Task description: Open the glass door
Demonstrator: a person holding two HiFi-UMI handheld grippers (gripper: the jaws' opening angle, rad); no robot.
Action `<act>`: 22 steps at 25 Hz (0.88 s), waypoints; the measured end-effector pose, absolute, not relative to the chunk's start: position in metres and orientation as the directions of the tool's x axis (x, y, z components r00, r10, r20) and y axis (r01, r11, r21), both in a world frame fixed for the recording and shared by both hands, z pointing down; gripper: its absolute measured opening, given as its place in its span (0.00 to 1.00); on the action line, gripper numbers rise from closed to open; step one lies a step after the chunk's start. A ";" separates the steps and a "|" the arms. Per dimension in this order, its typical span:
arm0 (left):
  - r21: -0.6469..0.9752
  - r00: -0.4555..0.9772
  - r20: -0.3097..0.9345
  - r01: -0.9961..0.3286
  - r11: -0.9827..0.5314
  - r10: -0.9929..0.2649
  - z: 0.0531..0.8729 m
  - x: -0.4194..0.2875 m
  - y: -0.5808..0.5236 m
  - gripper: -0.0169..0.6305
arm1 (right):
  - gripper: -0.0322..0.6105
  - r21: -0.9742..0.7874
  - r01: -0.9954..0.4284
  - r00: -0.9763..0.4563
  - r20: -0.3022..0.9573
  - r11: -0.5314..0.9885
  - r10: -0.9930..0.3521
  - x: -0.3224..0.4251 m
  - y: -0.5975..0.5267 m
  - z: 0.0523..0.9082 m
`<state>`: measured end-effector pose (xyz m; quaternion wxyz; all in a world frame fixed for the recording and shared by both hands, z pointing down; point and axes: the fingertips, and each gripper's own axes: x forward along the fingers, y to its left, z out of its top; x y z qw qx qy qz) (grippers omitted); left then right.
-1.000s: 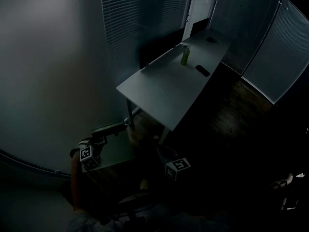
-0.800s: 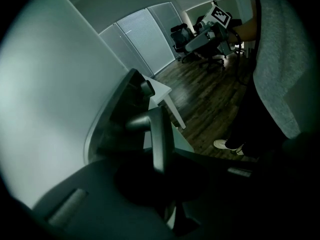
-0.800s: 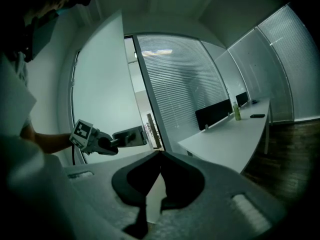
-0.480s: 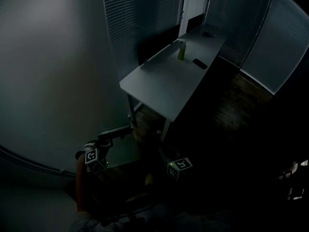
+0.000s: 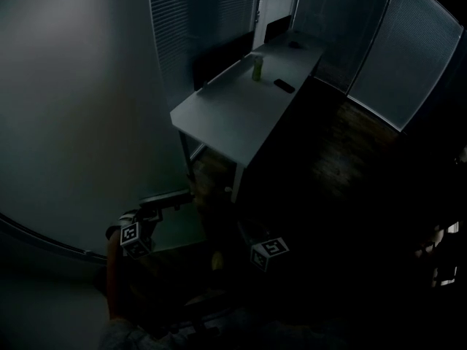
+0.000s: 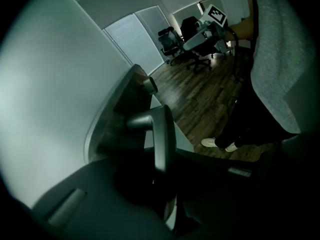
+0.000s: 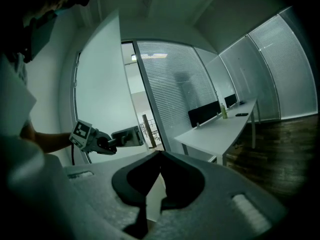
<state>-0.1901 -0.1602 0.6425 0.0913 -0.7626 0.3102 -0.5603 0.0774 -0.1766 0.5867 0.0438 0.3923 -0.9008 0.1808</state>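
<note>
It is very dim on my feed. The glass door [image 7: 102, 99] stands swung open at the near left, and its frosted pane fills the left of the head view. Its door handle [image 6: 162, 134] hangs between the jaws of the left hand-held gripper [image 6: 161, 174], which is closed on the lever. Those jaws have just been easing apart a little, with the handle between them. The right hand-held gripper [image 7: 160, 154] sits low at the near middle, well apart from the door, its jaws together at the tips with nothing in them. Past the door a long pale desk [image 5: 219, 119] runs toward the far right beside a wall of slatted blinds [image 5: 197, 20]. On the desk's far half stands a greenish bottle [image 5: 257, 67], and near it on the right lies a small dark flat object [image 5: 284, 86] that I cannot identify. Dark wood floor [image 5: 343, 152] lies to the right of the desk. The left gripper view shows office chairs [image 6: 170, 39] far off.
</note>
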 end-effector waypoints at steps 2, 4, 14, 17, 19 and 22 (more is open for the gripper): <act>-0.482 0.183 0.801 -0.367 -0.796 -0.569 0.643 -0.186 -0.150 0.08 | 0.05 -0.288 -0.725 -0.686 0.222 0.625 -0.693 0.083 -0.165 0.586; -0.478 0.187 0.803 -0.363 -0.799 -0.566 0.644 -0.182 -0.142 0.09 | 0.05 -0.285 -0.728 -0.683 0.222 0.624 -0.696 0.087 -0.157 0.586; -0.482 0.201 0.807 -0.319 -0.816 -0.556 0.647 -0.171 -0.100 0.09 | 0.05 -0.280 -0.738 -0.671 0.209 0.614 -0.711 0.095 -0.115 0.579; -0.487 0.206 0.805 -0.305 -0.818 -0.556 0.647 -0.168 -0.089 0.09 | 0.05 -0.275 -0.742 -0.667 0.212 0.611 -0.715 0.098 -0.101 0.581; -0.490 0.211 0.803 -0.299 -0.819 -0.557 0.647 -0.166 -0.081 0.09 | 0.05 -0.279 -0.745 -0.663 0.217 0.606 -0.716 0.099 -0.090 0.581; -0.493 0.219 0.800 -0.288 -0.821 -0.558 0.649 -0.164 -0.074 0.09 | 0.05 -0.281 -0.750 -0.658 0.230 0.599 -0.717 0.098 -0.080 0.587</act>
